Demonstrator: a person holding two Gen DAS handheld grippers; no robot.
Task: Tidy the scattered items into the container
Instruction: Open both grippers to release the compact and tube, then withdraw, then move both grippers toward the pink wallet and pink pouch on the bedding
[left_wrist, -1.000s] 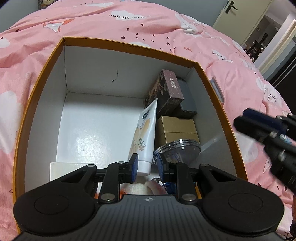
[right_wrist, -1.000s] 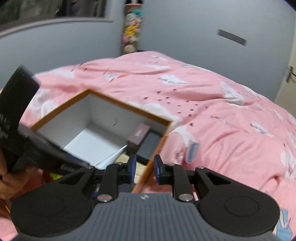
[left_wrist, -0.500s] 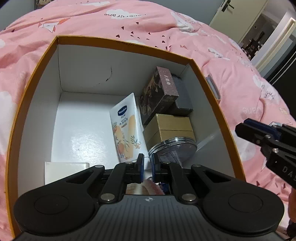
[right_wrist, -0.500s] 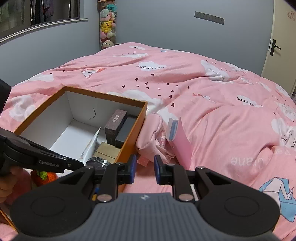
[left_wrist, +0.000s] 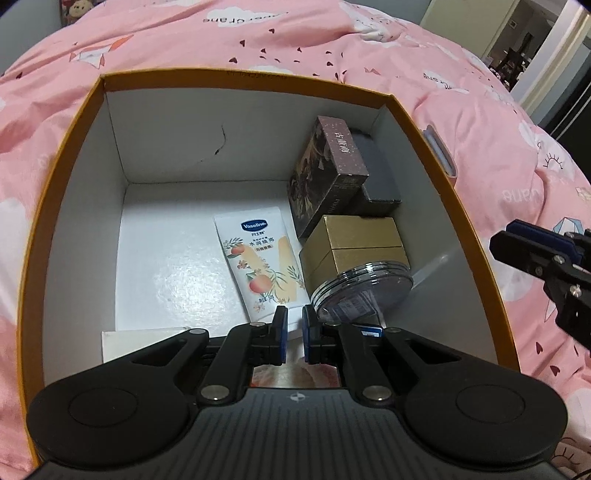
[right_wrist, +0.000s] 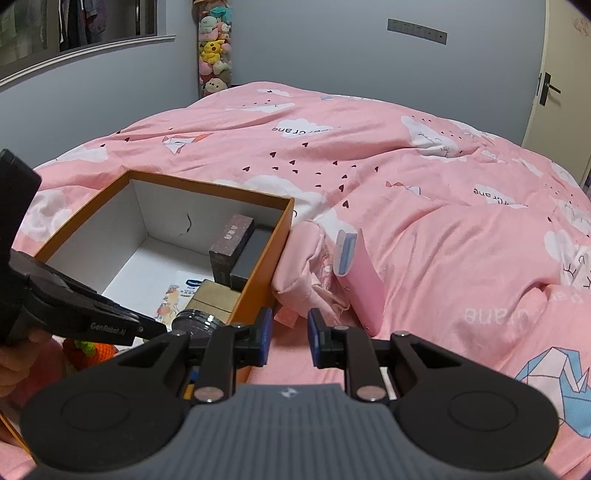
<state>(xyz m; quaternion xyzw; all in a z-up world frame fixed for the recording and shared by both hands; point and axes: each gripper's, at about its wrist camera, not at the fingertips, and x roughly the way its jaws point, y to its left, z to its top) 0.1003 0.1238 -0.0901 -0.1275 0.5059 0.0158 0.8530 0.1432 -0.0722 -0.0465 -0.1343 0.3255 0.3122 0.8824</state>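
My left tongs hang nearly together, empty, over the orange cardboard box on the bed. My right tongs, narrowly apart, face the pink rectangular case beside it; soft bedding could tip it when I grab.

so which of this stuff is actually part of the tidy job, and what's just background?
Part of the job:
- orange box, the container
- Vaseline tube, gold box, round tin, dark patterned box, already inside
- pink item with blue edge, lying on the bed beside the box

Just lying about:
- pink duvet
- plush toys
- door
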